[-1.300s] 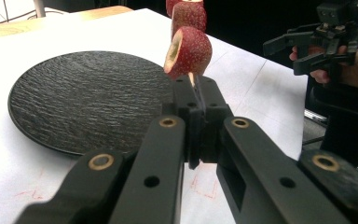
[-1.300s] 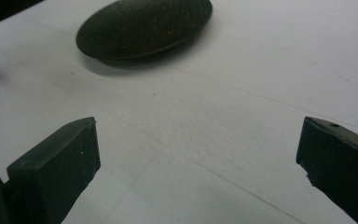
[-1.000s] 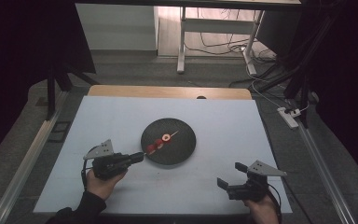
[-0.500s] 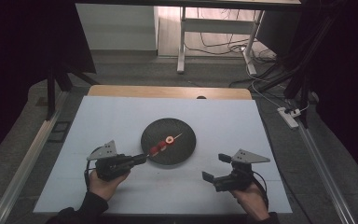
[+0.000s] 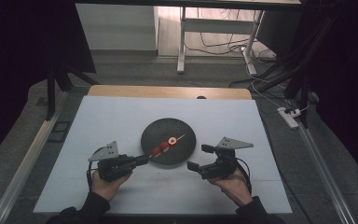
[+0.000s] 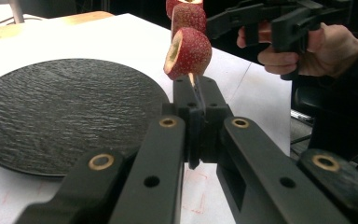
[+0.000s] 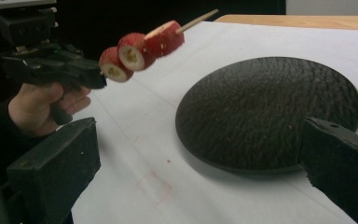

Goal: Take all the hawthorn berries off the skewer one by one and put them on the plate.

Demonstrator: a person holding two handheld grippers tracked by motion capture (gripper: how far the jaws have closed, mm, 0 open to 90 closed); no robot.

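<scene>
In the high view, the left gripper (image 5: 142, 159) sits at the lower left of centre, held in a hand (image 5: 105, 185) that comes up from the bottom edge. Its jaws are pressed together on the near end of a thin wooden skewer (image 5: 179, 137), which slants up and to the right over the near left part of the black slate plate (image 5: 182, 128). Red fruit slices (image 5: 164, 145) are threaded on the skewer, bunched close to the jaws, and the bare tip pokes out beyond them above the plate.

In the left gripper view, the two black jaws meet at the centre of the frame with the stick pinched between them, and the nearest strawberry slice (image 6: 188, 52) sits just above the jaw tips, cut face turned left. The plate fills the left half of that frame, lying on the white table cover (image 6: 121, 37).

To the right of the plate in the high view, the right gripper (image 5: 200, 157) points left toward it, jaws spread and holding nothing, close to the plate's rim but apart from it. In the right gripper view its jaws stand wide at the lower corners, the plate between them and the skewered fruit up at the upper left
</scene>
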